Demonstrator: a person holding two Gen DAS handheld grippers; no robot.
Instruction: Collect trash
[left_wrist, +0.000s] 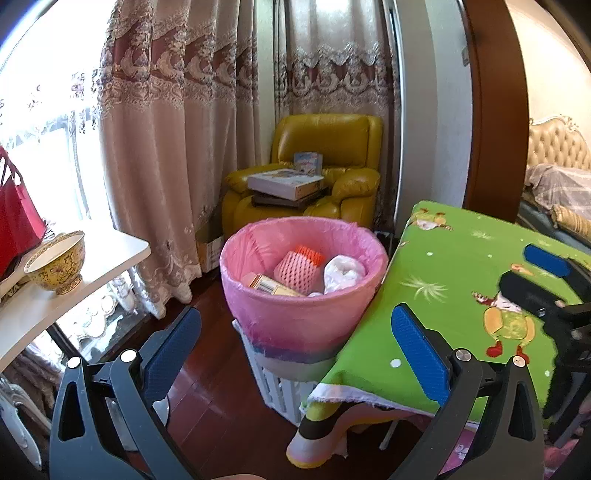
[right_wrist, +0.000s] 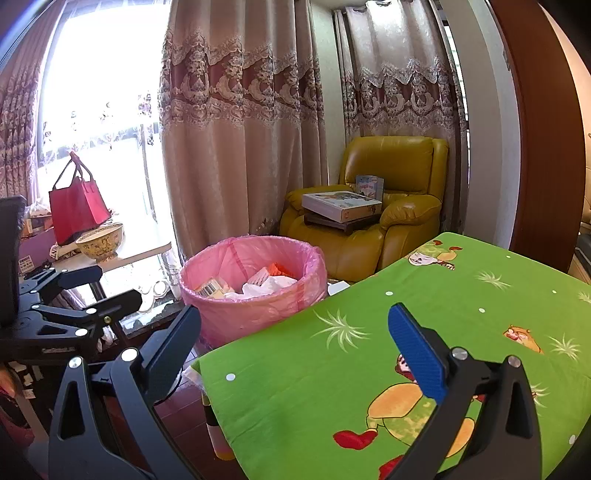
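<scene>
While both grippers hover with fingers spread and nothing held, the left gripper (left_wrist: 295, 332) faces the pink-lined trash bin (left_wrist: 295, 314) beside the green-clothed table (left_wrist: 454, 258); the right gripper (right_wrist: 295, 339) hangs over that cloth. Already inside the bin lie an orange foam net sleeve (left_wrist: 299, 267), crumpled white plastic (left_wrist: 343, 273) and a barcoded carton (left_wrist: 269, 286), all likely light, soft and crushable. No trash shows on the table. The thin liner rim looks the natural place to pinch.

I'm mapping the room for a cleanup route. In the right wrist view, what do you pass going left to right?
Red bag → yellow bowl → pink-lined trash bin → yellow armchair → green tablecloth.
</scene>
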